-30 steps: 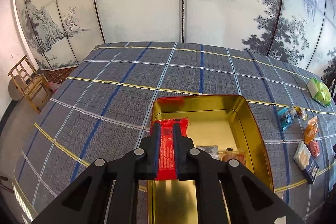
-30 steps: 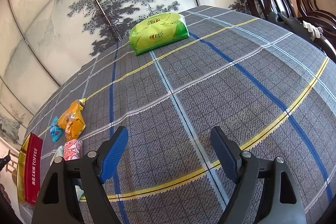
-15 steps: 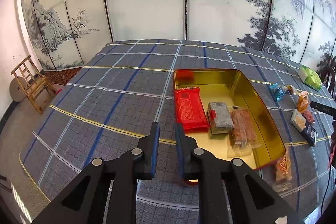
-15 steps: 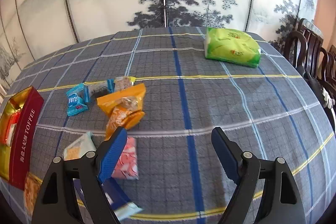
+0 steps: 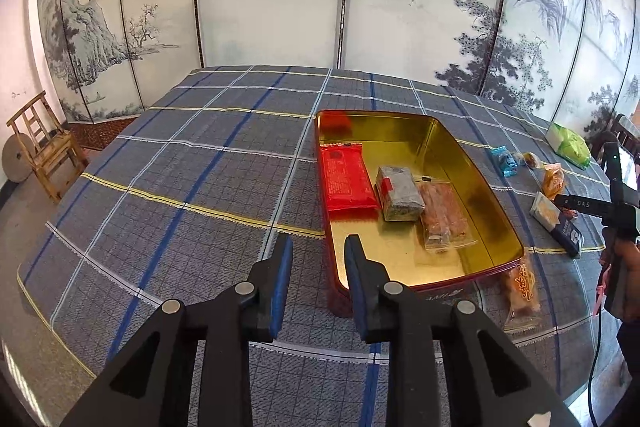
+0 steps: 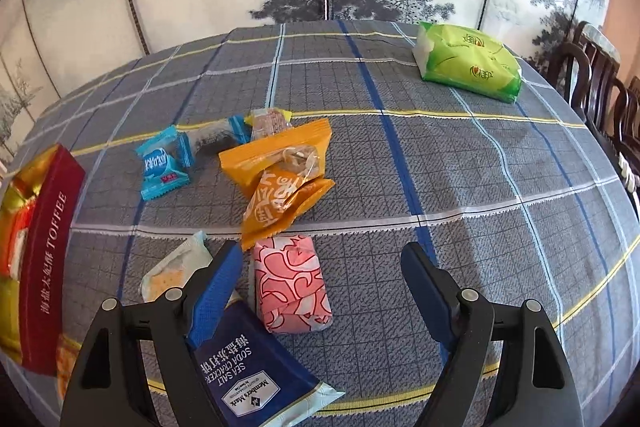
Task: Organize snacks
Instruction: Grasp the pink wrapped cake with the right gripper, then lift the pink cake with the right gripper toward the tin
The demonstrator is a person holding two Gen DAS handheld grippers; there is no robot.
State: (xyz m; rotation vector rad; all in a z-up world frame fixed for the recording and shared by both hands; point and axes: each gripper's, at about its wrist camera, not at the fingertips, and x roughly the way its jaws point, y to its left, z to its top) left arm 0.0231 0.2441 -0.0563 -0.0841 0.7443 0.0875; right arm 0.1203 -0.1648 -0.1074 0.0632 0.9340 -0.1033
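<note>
The right gripper (image 6: 322, 275) hangs with its jaws spread wide and empty over the loose snacks. The pink-and-white patterned wrapped packet (image 6: 294, 285) lies between its fingers, nearer the left one, with its long axis running roughly along the fingers, so a straight descent looks right. The navy sea-salt soda cracker pack (image 6: 244, 367) sits under the left finger. The left gripper (image 5: 318, 261), empty and slightly parted, straddles the near rim of the gold-lined rectangular toffee tin (image 5: 496, 223), probably above it.

Black grippers (image 5: 318, 253) — blue finger pads (image 6: 216, 281), silver screws.
</note>
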